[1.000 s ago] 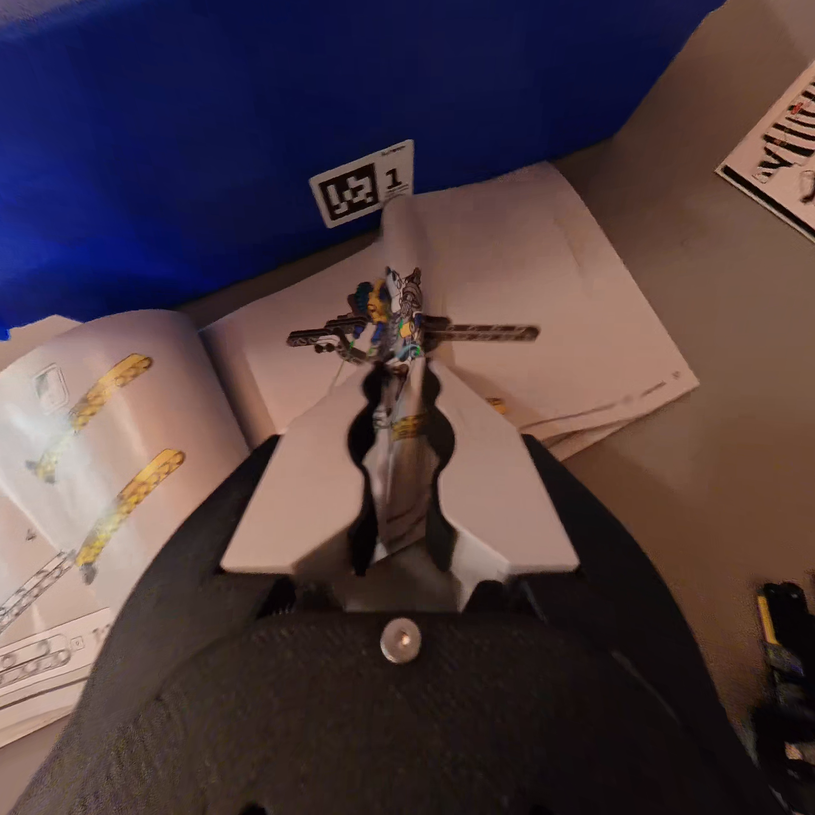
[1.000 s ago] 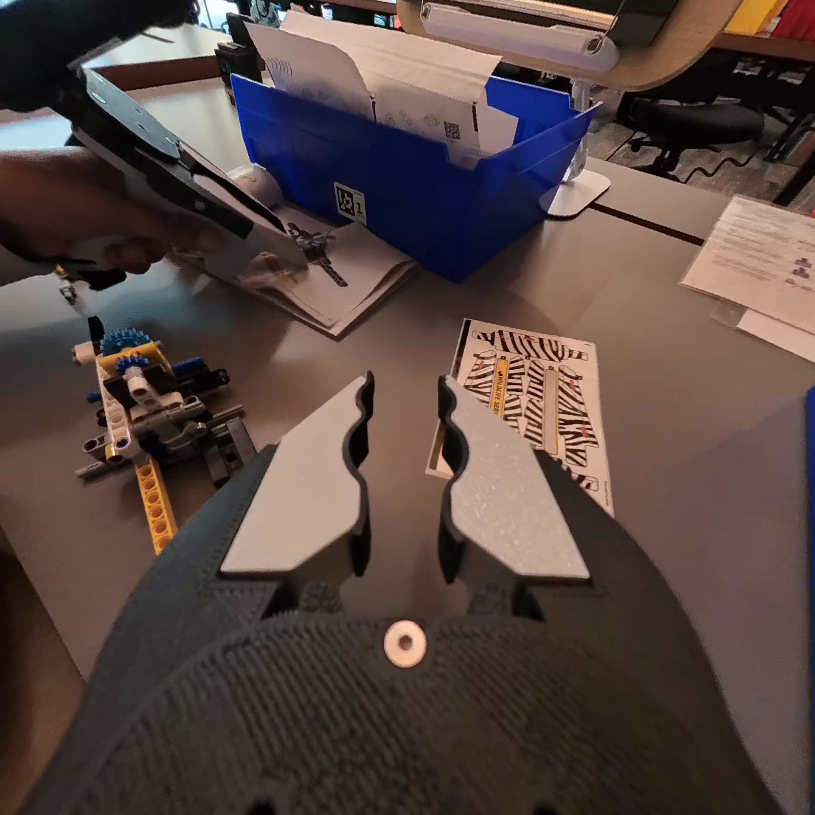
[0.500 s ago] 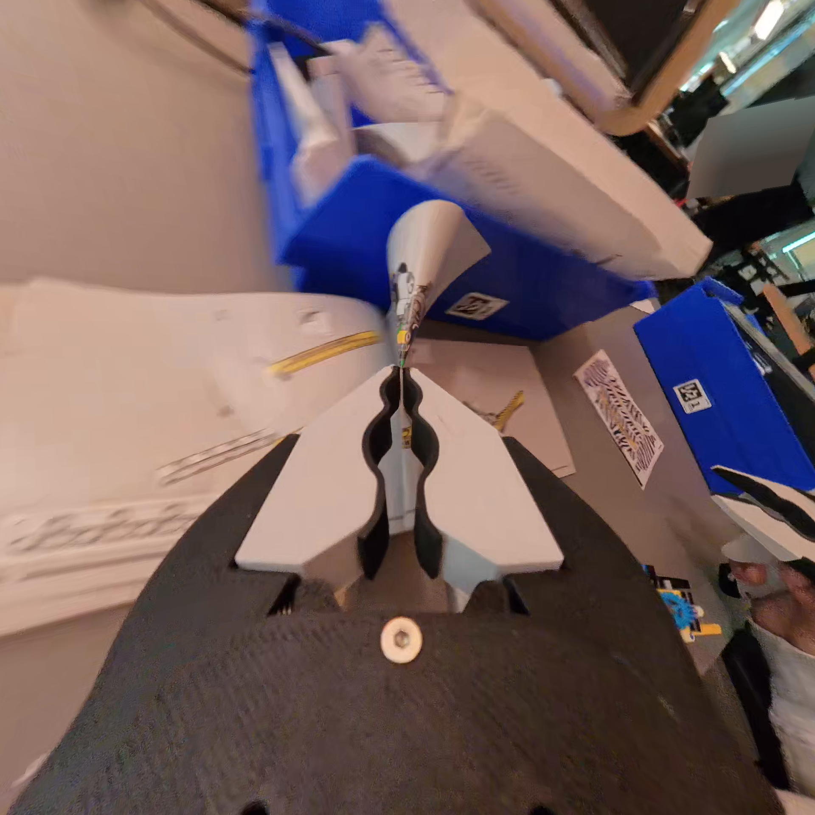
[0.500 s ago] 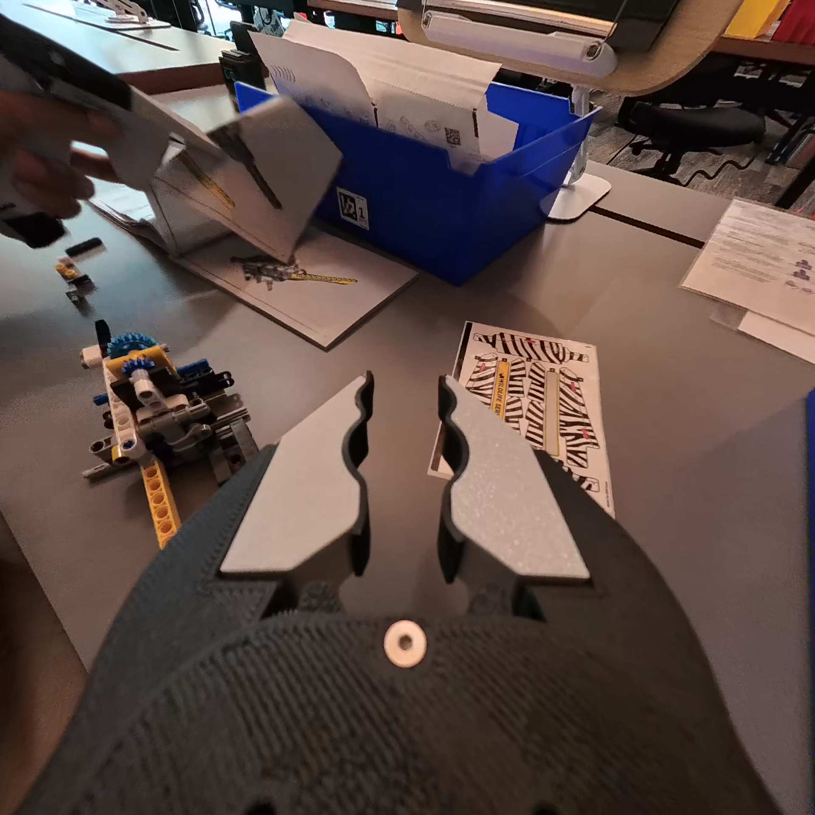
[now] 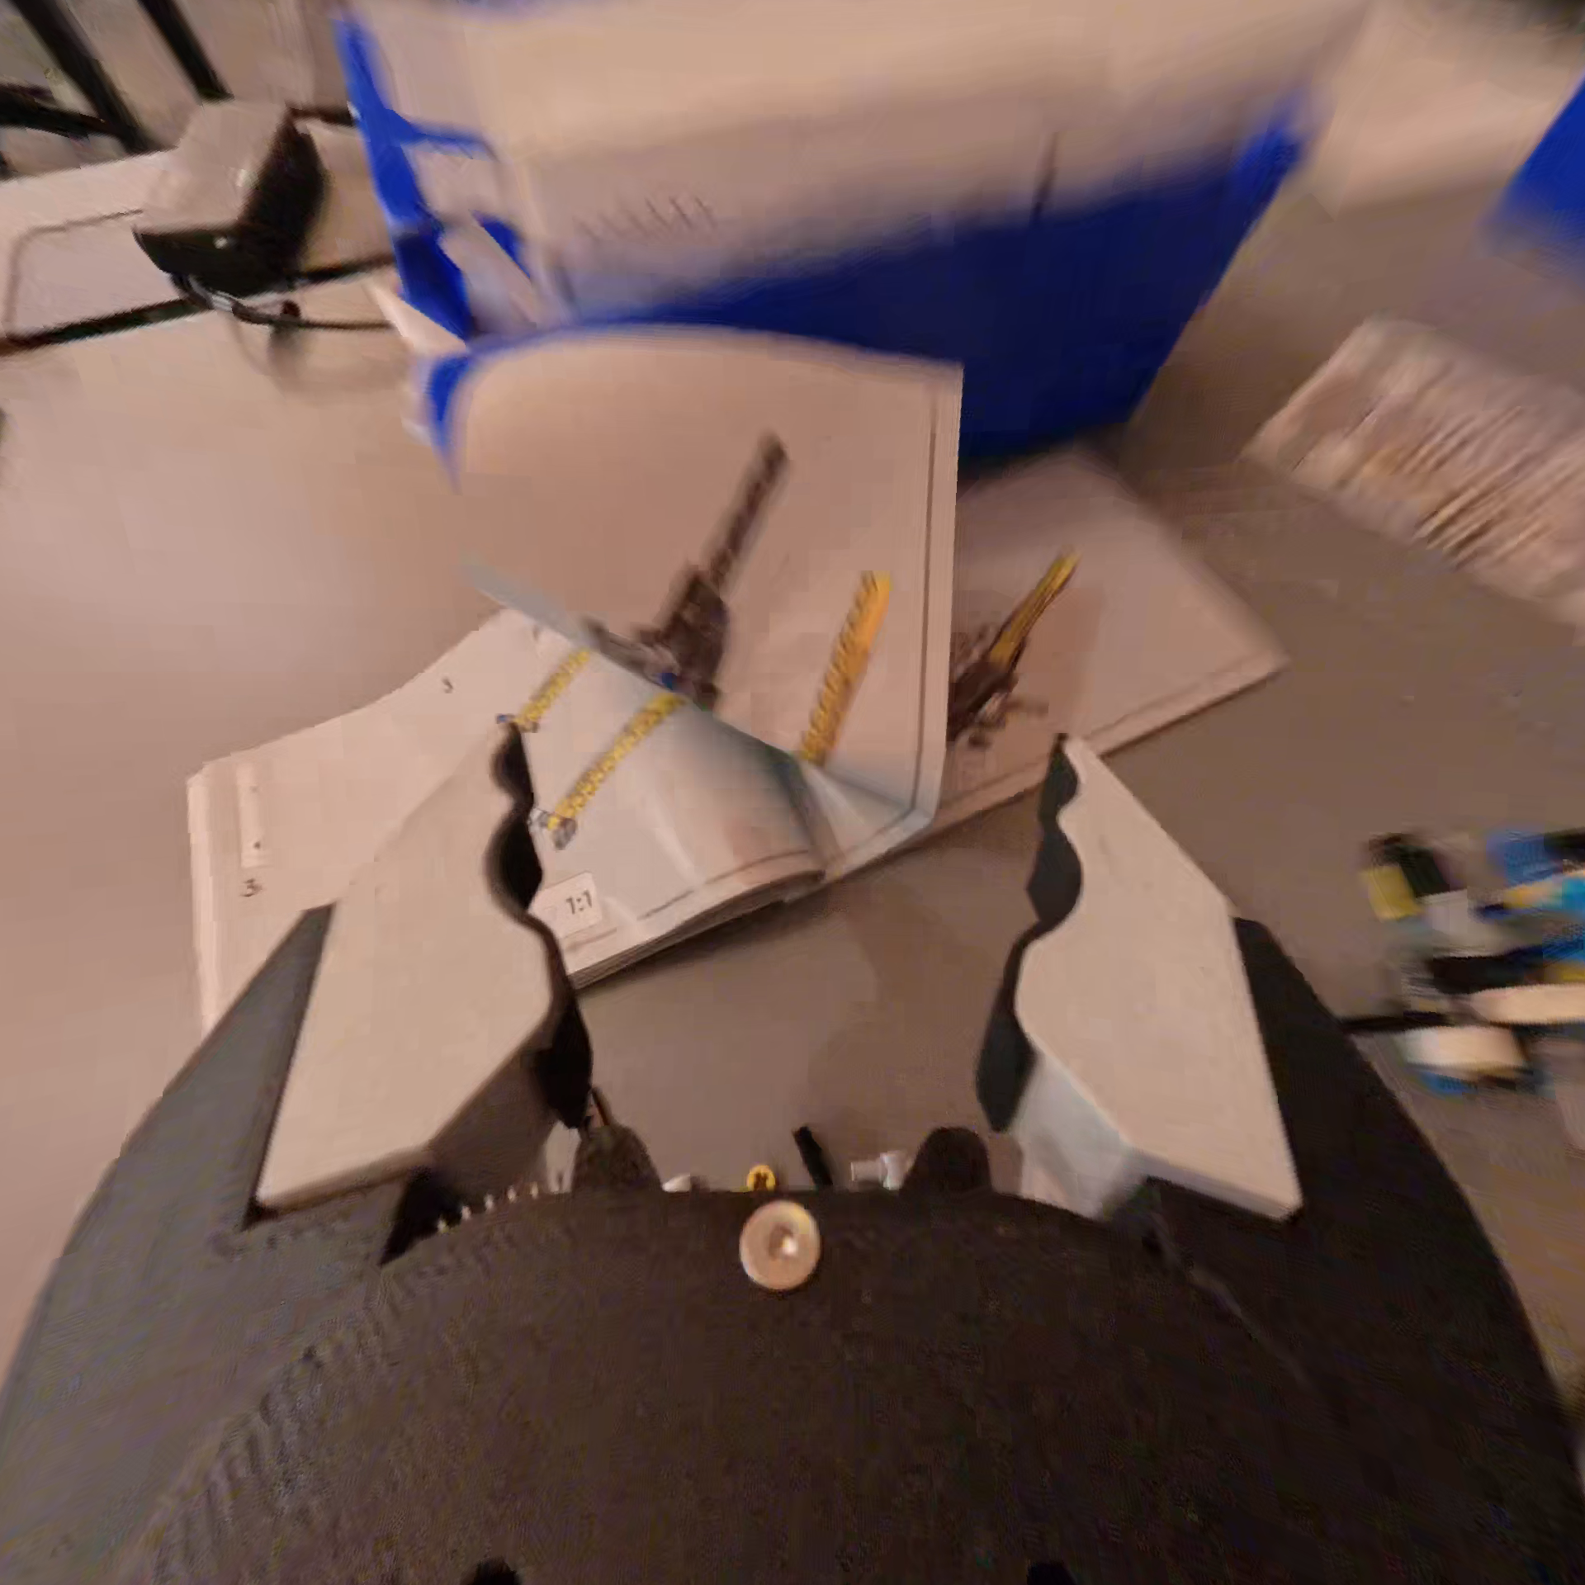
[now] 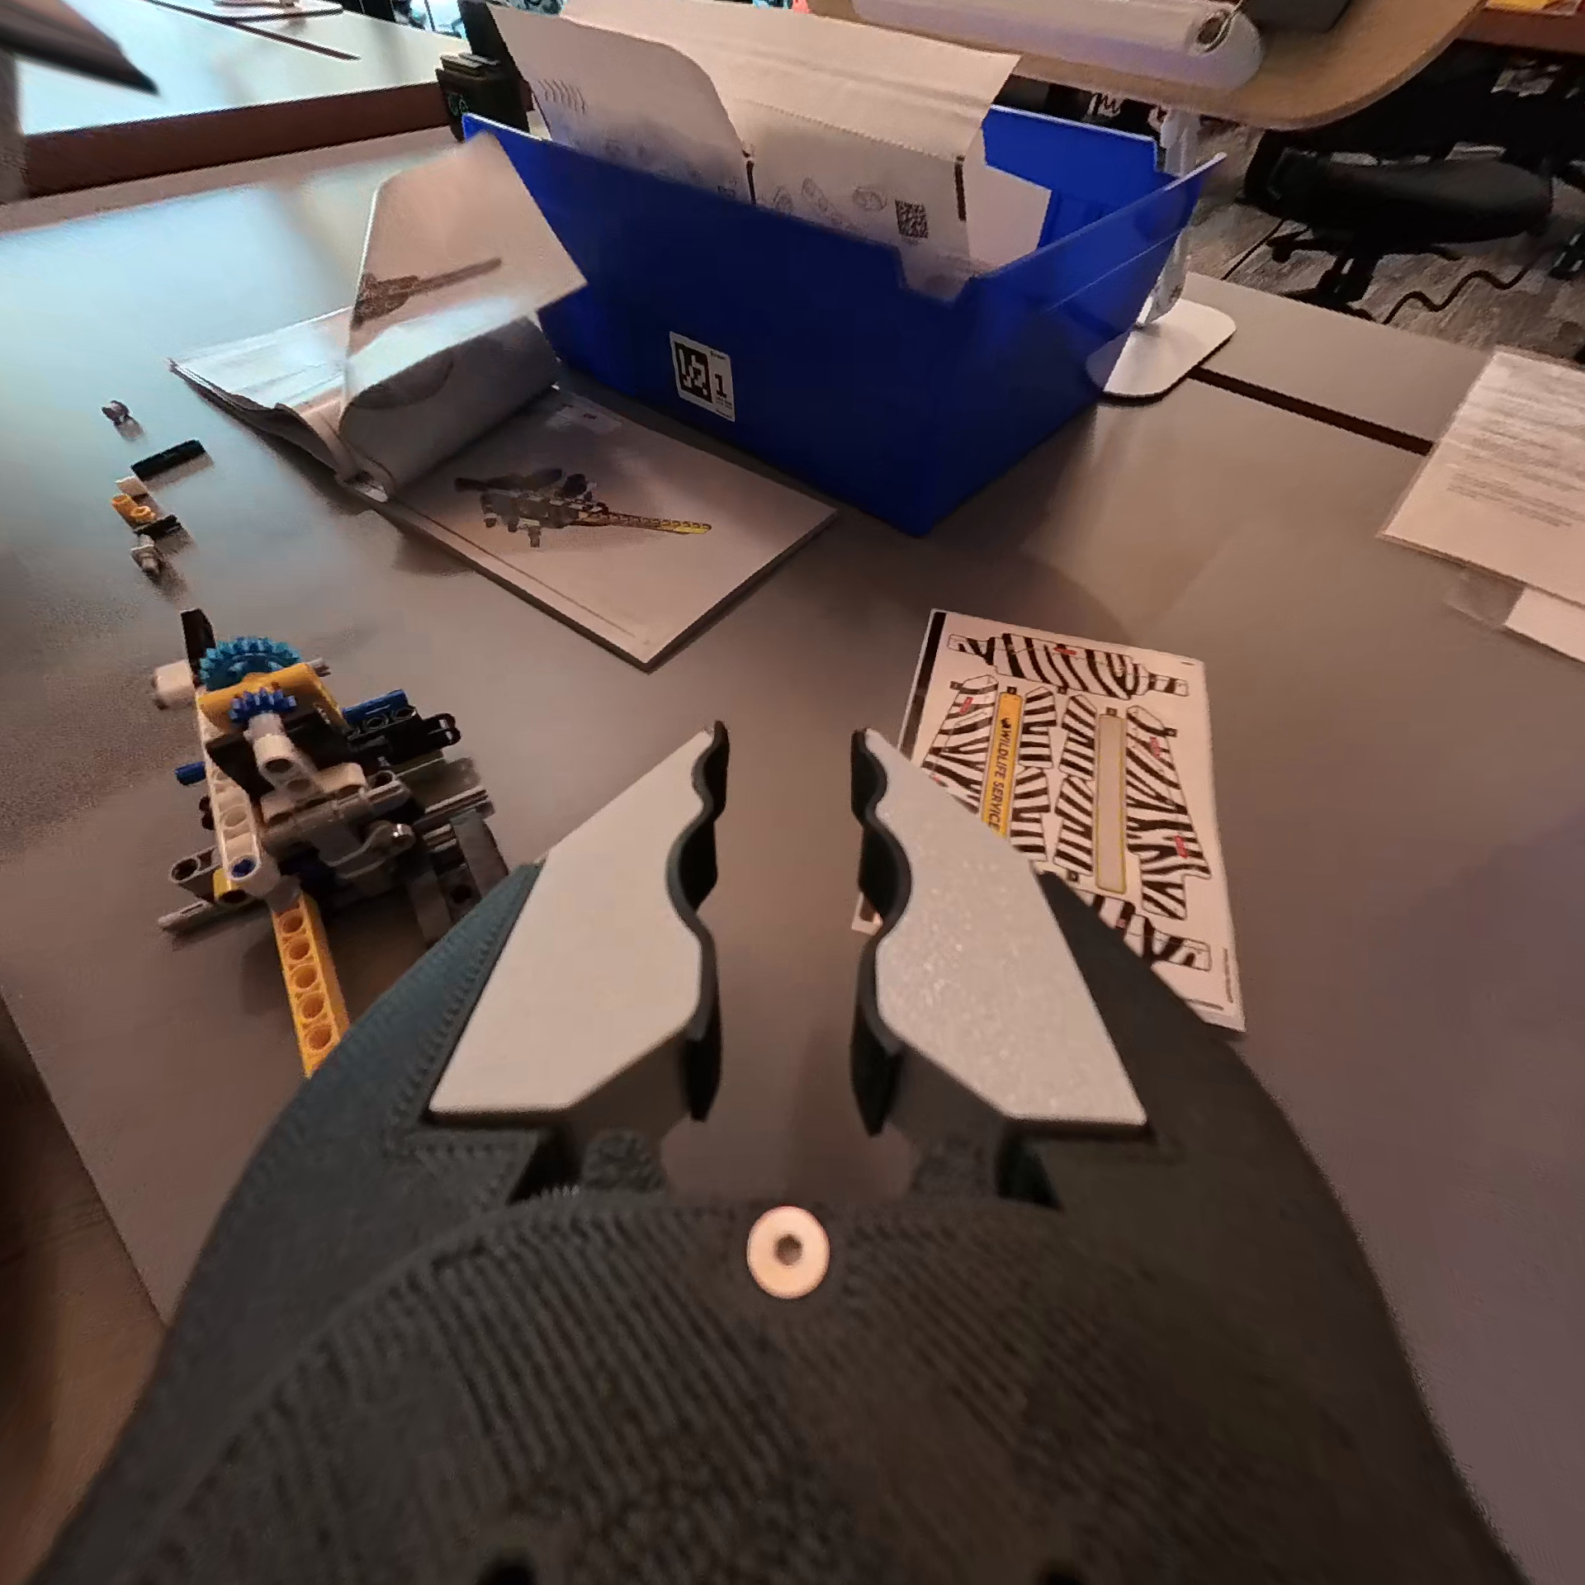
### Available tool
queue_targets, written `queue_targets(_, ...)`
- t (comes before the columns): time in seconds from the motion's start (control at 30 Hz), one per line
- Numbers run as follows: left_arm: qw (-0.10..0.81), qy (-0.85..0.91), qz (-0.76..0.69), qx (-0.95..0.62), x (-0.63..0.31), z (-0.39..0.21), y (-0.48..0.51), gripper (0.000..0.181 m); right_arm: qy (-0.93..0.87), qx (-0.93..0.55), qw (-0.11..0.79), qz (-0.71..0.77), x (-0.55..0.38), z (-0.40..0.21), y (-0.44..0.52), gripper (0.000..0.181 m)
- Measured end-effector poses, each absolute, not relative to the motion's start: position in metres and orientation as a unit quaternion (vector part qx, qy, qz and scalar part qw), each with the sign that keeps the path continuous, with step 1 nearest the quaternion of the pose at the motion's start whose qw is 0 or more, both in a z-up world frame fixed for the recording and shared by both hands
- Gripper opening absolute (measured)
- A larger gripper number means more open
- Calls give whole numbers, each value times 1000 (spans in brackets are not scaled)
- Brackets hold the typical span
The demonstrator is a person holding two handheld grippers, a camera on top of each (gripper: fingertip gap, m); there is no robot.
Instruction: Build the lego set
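Observation:
The instruction booklet lies open on the grey table in front of the blue bin, with one page standing up in mid-turn; it also shows in the left wrist view. My left gripper is open wide and empty, just short of the booklet. The part-built lego model, yellow beam and blue gears, lies at the left, blurred in the left wrist view. My right gripper is open and empty above the table between the model and the zebra sticker sheet.
Small loose lego pieces lie left of the booklet. White cardboard packaging fills the bin. Printed papers lie at the right. A black device with cables sits on the table far left.
My left gripper let go of the booklet page it was holding, opened wide and drew back. The page now stands loose, falling over. My right gripper has not moved.

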State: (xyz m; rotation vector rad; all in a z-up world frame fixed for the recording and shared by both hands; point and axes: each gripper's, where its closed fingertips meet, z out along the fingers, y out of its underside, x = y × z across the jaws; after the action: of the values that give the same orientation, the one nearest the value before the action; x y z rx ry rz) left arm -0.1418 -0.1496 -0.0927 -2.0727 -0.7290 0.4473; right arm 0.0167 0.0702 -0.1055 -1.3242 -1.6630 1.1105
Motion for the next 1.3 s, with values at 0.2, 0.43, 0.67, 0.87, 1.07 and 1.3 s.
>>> queue_targets(0.2, 330, -256, 407, -812, -174, -110, -140, 46, -649, -508, 368, 430, 19, -103, 68, 27)
queue_targets(0.43, 275, -412, 367, -788, -208, -123, -259, 72, -647, -505, 369, 436, 21, -101, 66, 27)
queue_targets(0.67, 393, -461, 331, -724, -196, -91, -286, 66, -645, -507, 364, 440, 20, -101, 65, 27)
queue_targets(0.87, 440, -328, 286, -785, -181, -87, -203, 62, -644, -512, 358, 441, 18, -104, 66, 27)
queue_targets(1.07, 318, -293, 291, -854, -195, -147, -200, 59, -644, -512, 359, 441, 18, -104, 66, 27)
queue_targets(1.3, 324, -331, 255, -849, -201, -163, -221, 51, -645, -520, 356, 433, 16, -109, 67, 26)
